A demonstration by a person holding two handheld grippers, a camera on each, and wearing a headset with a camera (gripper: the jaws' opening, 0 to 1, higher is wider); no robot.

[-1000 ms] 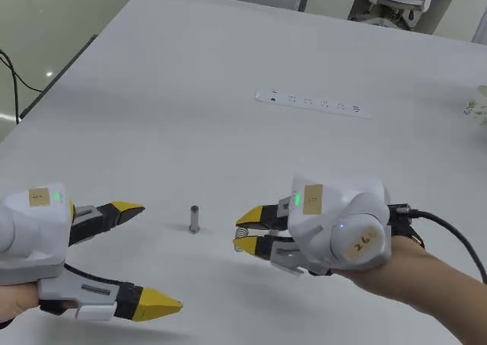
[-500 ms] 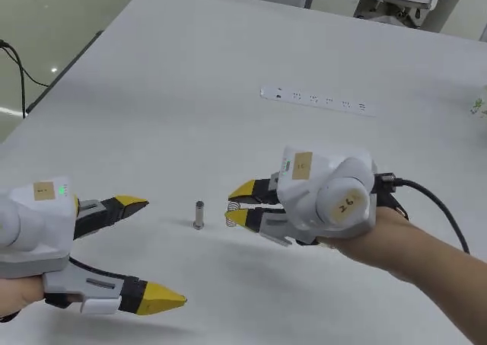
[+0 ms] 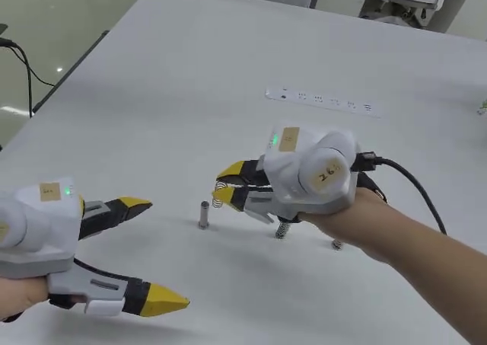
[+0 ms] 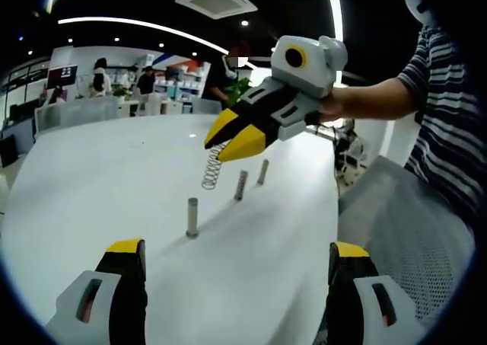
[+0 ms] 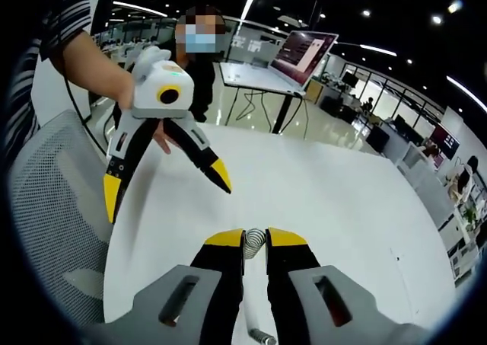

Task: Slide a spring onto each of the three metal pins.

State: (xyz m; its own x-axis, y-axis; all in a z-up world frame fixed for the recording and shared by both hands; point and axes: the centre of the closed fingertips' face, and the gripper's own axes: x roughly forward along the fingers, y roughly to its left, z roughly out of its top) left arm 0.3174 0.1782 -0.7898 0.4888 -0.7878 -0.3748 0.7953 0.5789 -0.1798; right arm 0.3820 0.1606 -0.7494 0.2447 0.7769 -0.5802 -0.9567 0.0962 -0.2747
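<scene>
A bare metal pin (image 3: 204, 215) stands upright on the white table (image 3: 190, 94). My right gripper (image 3: 227, 185) is shut on a spring (image 3: 219, 193), held just above and right of that pin. Under the right hand, a second pin (image 3: 282, 229) carries a spring, and a third pin (image 3: 335, 244) is partly hidden. In the left gripper view the held spring (image 4: 212, 170) hangs over the bare pin (image 4: 192, 217). My left gripper (image 3: 152, 253) stands open at the lower left, holding nothing. The right gripper view has the spring (image 5: 256, 240) between its own fingertips.
A white power strip (image 3: 323, 101) lies further back on the table. The right gripper's black cable (image 3: 411, 185) trails to the right. The table's left edge runs along a green floor. An open stretch of tabletop lies between the two grippers.
My right gripper has carried the spring up and to the left, closer to the bare pin, and two more pins now show under the hand. The left gripper has hardly moved.
</scene>
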